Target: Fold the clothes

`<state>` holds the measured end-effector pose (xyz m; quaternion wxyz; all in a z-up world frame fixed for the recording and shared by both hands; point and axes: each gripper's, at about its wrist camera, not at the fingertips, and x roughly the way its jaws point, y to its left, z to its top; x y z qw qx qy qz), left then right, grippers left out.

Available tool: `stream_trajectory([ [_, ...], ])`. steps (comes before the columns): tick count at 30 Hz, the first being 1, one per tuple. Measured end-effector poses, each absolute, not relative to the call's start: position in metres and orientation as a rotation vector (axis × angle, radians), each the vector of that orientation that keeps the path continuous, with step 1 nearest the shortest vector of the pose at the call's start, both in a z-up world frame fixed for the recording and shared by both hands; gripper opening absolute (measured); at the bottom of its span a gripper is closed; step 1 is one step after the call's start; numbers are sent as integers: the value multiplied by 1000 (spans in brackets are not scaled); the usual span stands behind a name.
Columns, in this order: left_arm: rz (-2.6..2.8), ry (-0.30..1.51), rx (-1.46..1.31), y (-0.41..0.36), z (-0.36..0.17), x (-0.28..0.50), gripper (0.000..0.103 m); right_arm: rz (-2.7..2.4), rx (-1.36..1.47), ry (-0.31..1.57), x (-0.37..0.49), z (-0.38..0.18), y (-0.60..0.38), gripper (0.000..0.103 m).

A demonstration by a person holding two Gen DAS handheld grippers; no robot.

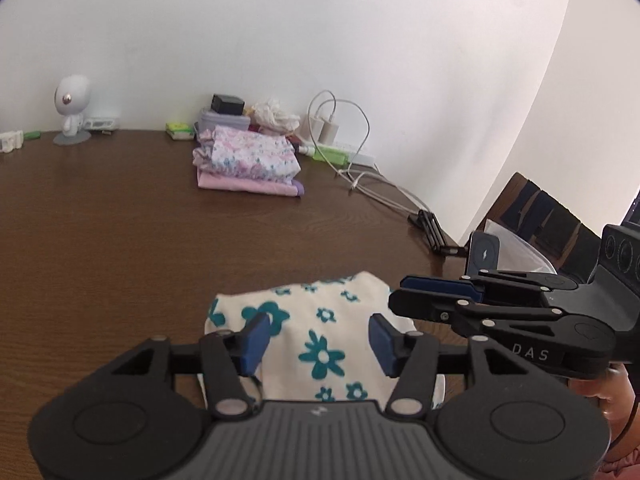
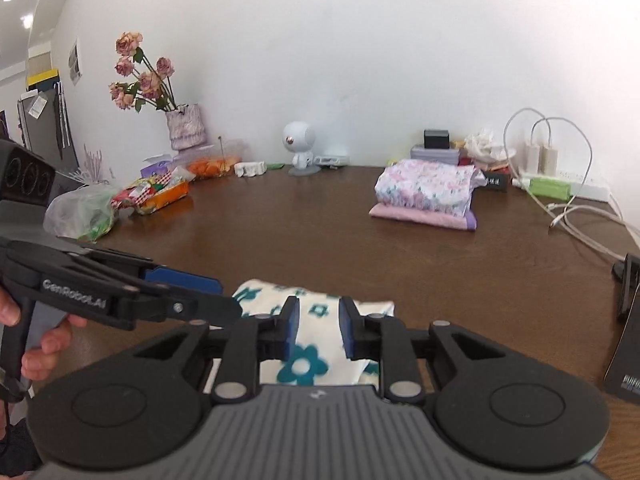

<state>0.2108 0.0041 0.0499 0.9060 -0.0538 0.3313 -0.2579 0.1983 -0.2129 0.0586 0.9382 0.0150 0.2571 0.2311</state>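
Left gripper (image 1: 316, 338) and right gripper (image 2: 318, 330), jaws apart and clamping nothing, hover over the compactly folded floral cloth (image 1: 320, 332) at the near table (image 1: 120, 220) edge, apparently to press or lift it toward the folded stack (image 1: 248, 160) behind.

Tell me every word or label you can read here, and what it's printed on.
"DAS": on the right claw, seen from the left wrist view.
"GenRobot.AI": on the left claw, seen from the right wrist view.
Small black sign behind the folded pile: white characters, too small to read.
Black box at the table's right edge: white print, cut off and blurred.
Snack packets: print unreadable.
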Motion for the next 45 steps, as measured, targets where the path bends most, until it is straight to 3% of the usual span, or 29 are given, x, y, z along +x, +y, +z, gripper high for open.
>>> stream_trajectory([
  [2,-513,696,-82,-7,48,222,54,477,21,558,216,55,-206,22],
  [5,-502,725,-59,-16,40,233,38,465,-23,637,239,41,-195,22],
  [12,-474,759,-32,-22,23,245,41,457,43,674,249,15,-202,22],
  [14,-469,753,-26,-22,24,244,47,451,43,664,246,21,-201,27],
  [16,-457,713,-41,-16,35,236,60,427,61,639,238,33,-205,42],
  [17,-437,693,-56,-12,41,232,77,411,73,626,233,39,-207,48],
  [18,-414,674,-72,-9,48,227,90,388,95,616,227,45,-213,64],
  [19,-390,654,-88,-5,54,222,92,367,117,606,221,51,-218,80],
  [21,-368,624,-65,-3,65,212,92,386,166,585,209,61,-229,103],
  [28,-309,642,-36,-4,75,175,100,418,122,557,165,82,-232,103],
  [45,-221,751,-75,2,45,106,100,402,75,654,110,56,-217,103],
])
